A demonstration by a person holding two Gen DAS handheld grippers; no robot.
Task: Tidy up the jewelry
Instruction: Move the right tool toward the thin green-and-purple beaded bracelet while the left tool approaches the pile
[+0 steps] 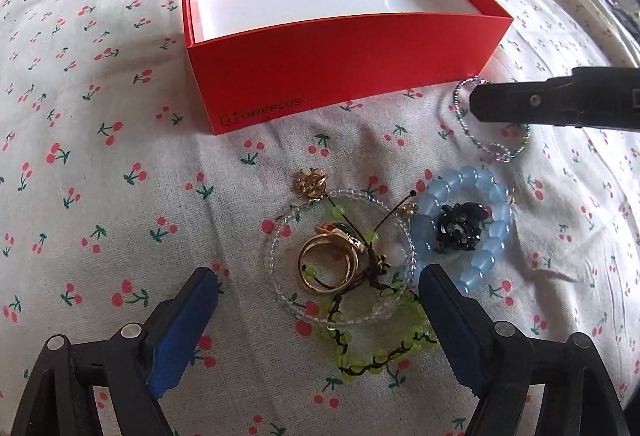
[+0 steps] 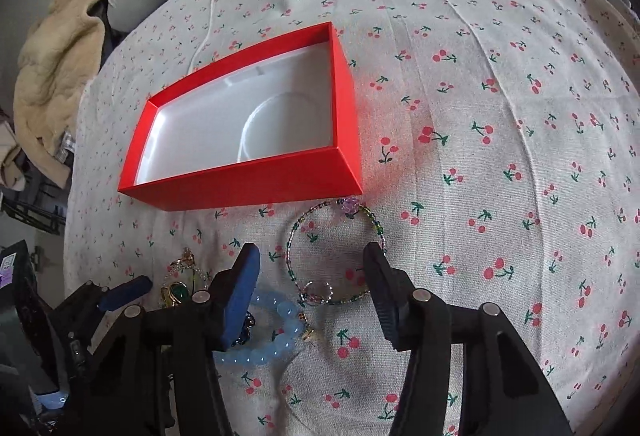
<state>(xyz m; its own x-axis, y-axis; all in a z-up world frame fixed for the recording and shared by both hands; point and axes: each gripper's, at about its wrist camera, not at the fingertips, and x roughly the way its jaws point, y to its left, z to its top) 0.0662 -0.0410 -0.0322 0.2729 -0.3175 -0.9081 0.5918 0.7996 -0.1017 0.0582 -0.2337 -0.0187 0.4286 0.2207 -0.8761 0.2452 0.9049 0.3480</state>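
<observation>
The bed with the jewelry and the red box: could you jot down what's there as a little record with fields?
surface: cherry-print bedsheet
container: open red cardboard box with white insert, nothing in it
by the left tongs: gold rings inside a clear bead bracelet, green bead string under them
beside that: pale blue bead bracelet around a black ornament
by the right tongs: thin multicolour seed-bead bracelet lying between the open tips
both tongs: open, holding nothing

Left gripper [image 1: 318, 282] agape; right gripper [image 2: 312, 264] agape.
</observation>
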